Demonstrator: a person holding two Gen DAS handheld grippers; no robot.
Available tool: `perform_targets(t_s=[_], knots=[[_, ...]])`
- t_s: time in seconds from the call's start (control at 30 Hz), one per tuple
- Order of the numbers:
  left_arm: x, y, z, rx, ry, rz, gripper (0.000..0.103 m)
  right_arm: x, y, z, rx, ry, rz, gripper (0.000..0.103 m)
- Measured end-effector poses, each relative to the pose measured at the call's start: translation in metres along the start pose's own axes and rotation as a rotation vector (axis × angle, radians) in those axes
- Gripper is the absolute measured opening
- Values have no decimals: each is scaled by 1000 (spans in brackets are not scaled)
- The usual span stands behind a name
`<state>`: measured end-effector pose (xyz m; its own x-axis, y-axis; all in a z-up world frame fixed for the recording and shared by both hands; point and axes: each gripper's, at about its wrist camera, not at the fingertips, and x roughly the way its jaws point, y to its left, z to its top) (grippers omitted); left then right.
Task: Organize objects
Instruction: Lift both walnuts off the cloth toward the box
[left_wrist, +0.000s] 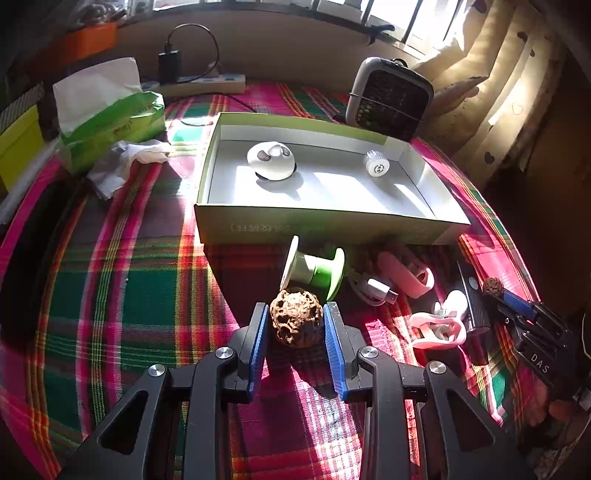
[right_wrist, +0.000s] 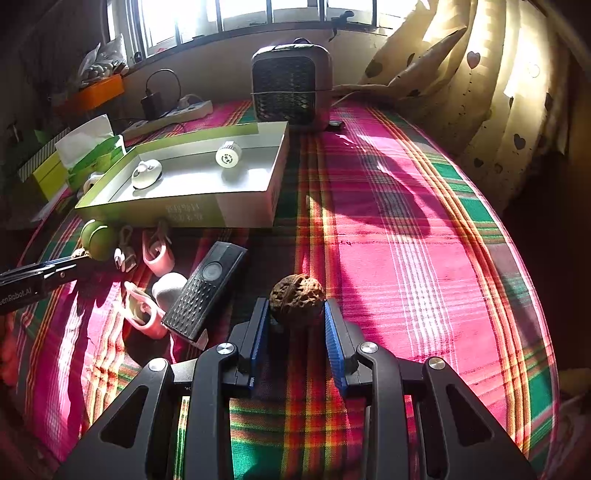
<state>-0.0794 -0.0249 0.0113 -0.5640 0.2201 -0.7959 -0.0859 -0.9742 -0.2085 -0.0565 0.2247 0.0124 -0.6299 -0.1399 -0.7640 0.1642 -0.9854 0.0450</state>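
My left gripper (left_wrist: 295, 309) is shut on a brown wrinkled walnut (left_wrist: 295, 319), just off the plaid cloth, in front of a green-and-white spool (left_wrist: 314, 273). My right gripper (right_wrist: 295, 305) is shut on a second walnut (right_wrist: 297, 299) beside a black remote (right_wrist: 205, 291). An open green-edged box (left_wrist: 332, 223) lies behind, holding a white round gadget (left_wrist: 271, 160) and a small white cylinder (left_wrist: 376, 162). The left wrist view shows the right gripper (left_wrist: 498, 292) at the far right with its walnut (left_wrist: 493, 285).
Two pink clips (left_wrist: 439, 328), a white USB plug (left_wrist: 376, 290) and the remote (left_wrist: 472, 299) lie between the grippers. A tissue pack (left_wrist: 110, 122), a power strip (left_wrist: 207, 83) and a small fan (right_wrist: 291, 85) stand at the back. Curtains (right_wrist: 480, 92) hang on the right.
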Motion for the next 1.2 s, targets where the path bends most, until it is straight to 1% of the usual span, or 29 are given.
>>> perform_targets(t_s=[0.47, 1.2], knots=[[-7, -1, -1, 23, -16, 13, 27, -2, 1, 0, 1, -5, 5, 30], [-23, -9, 13, 58, -66, 21, 27, -16, 9, 14, -14, -55, 35, 30]])
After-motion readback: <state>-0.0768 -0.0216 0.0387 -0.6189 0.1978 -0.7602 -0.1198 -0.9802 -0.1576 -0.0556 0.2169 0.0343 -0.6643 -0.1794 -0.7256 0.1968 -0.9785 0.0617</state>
